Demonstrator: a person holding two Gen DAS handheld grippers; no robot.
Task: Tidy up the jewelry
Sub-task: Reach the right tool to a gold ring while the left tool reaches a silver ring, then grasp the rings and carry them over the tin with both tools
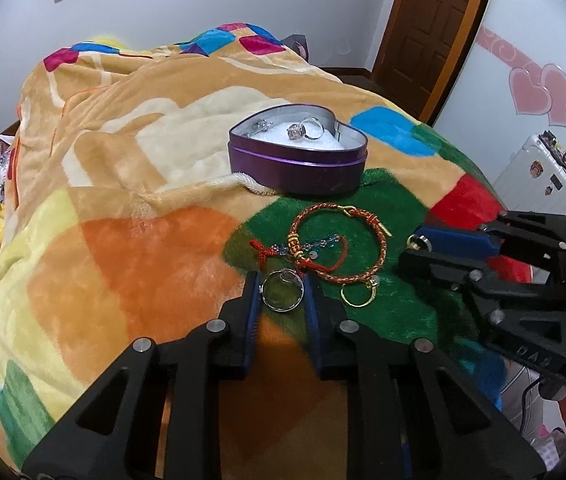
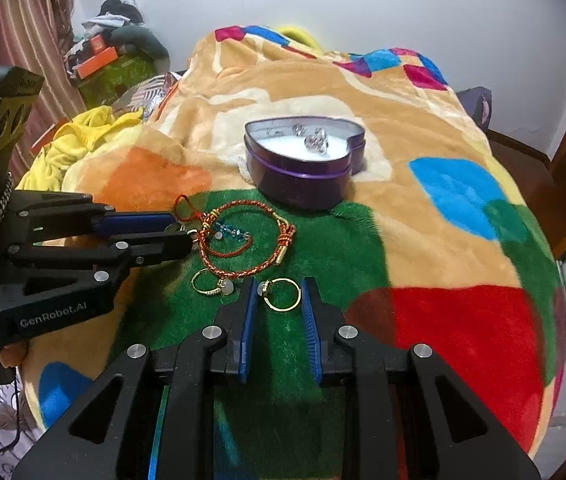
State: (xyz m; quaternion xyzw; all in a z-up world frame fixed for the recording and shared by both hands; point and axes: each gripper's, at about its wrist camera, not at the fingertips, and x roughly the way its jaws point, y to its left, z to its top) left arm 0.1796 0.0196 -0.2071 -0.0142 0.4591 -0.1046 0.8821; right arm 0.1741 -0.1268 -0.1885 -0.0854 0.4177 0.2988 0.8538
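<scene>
A purple heart-shaped tin (image 1: 297, 168) sits open on the bed with a white lining and silver rings (image 1: 307, 129) inside; it also shows in the right wrist view (image 2: 303, 178). My left gripper (image 1: 282, 294) is shut on a silver ring (image 1: 282, 294), pinched between the blue pads just above the green blanket patch. My right gripper (image 2: 279, 294) is shut on a gold ring (image 2: 281, 294). A red and gold braided bracelet (image 1: 339, 240), a red cord with blue beads (image 1: 303, 246) and another gold ring (image 1: 357, 294) lie between the grippers.
A patchwork fleece blanket (image 1: 143, 200) covers the bed. The right gripper's body (image 1: 503, 272) stands at the right of the jewelry. A white suitcase (image 1: 539, 176) and a wooden door (image 1: 435, 20) are at the far right. Clothes (image 2: 83, 136) are piled at the left.
</scene>
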